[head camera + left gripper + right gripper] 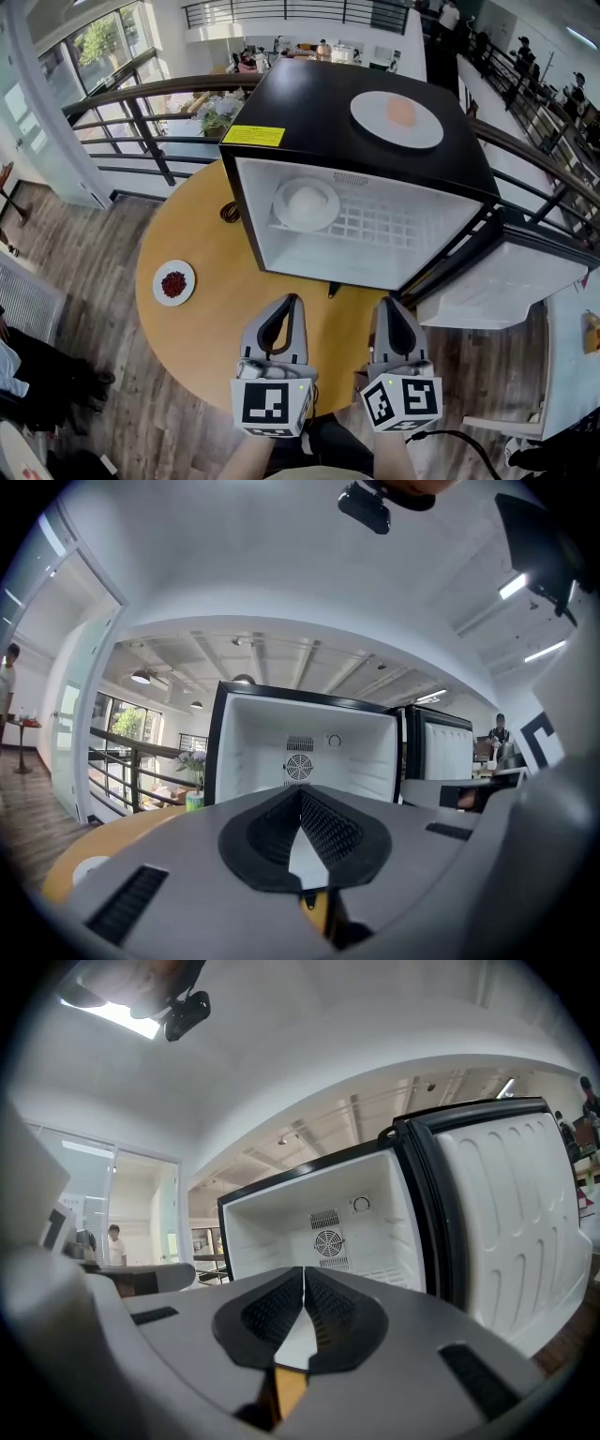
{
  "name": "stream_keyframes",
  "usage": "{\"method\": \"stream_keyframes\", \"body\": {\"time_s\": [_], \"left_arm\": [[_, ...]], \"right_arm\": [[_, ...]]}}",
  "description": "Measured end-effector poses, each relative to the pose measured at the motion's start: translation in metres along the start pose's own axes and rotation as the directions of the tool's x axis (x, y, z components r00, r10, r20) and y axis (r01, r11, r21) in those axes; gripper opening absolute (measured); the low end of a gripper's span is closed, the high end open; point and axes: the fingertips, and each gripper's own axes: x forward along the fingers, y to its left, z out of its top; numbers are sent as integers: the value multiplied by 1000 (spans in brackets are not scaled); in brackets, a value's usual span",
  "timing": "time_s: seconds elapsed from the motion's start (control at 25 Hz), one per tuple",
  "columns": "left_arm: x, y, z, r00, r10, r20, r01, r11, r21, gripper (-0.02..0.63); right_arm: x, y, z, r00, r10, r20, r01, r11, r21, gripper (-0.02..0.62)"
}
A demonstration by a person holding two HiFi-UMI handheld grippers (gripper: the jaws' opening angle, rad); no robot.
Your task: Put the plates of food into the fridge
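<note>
A black mini fridge (pixel 300 103) stands on the round wooden table (pixel 197 328), its door (pixel 506 281) swung open to the right. Inside, a white plate of pale food (pixel 306 203) rests on the wire shelf. A second plate with orange food (pixel 397 119) lies on the fridge's top. A small plate of red food (pixel 174 282) sits on the table's left. My left gripper (pixel 292 302) and right gripper (pixel 387 305) hover side by side over the table's near edge, pointing at the fridge, both shut and empty. The open fridge (pixel 309 752) fills the left gripper view beyond my left gripper (pixel 300 791).
A curved railing (pixel 150 94) runs behind the table and fridge, with a lower floor beyond it. Wooden floor surrounds the table. The open door (pixel 511 1213) takes up the right of the right gripper view. A dark cable coil (pixel 230 214) lies by the fridge's left side.
</note>
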Motion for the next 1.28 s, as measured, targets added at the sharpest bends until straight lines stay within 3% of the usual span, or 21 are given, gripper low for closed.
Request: {"method": "stream_keyframes", "body": {"time_s": [0.52, 0.8, 1.04, 1.28], "left_arm": [[-15, 10, 9, 999, 47, 27, -46, 998, -31, 8], [-29, 31, 6, 992, 122, 19, -122, 992, -22, 8], [-55, 80, -10, 960, 277, -34, -278, 961, -16, 8], [-120, 125, -4, 891, 453, -19, -453, 891, -8, 8]], "right_arm": [[-5, 13, 6, 999, 34, 11, -34, 999, 4, 17], [1, 28, 1, 995, 101, 0, -101, 995, 16, 17], [13, 54, 3, 979, 203, 5, -203, 979, 20, 17], [25, 95, -8, 940, 341, -16, -340, 939, 55, 17]]}}
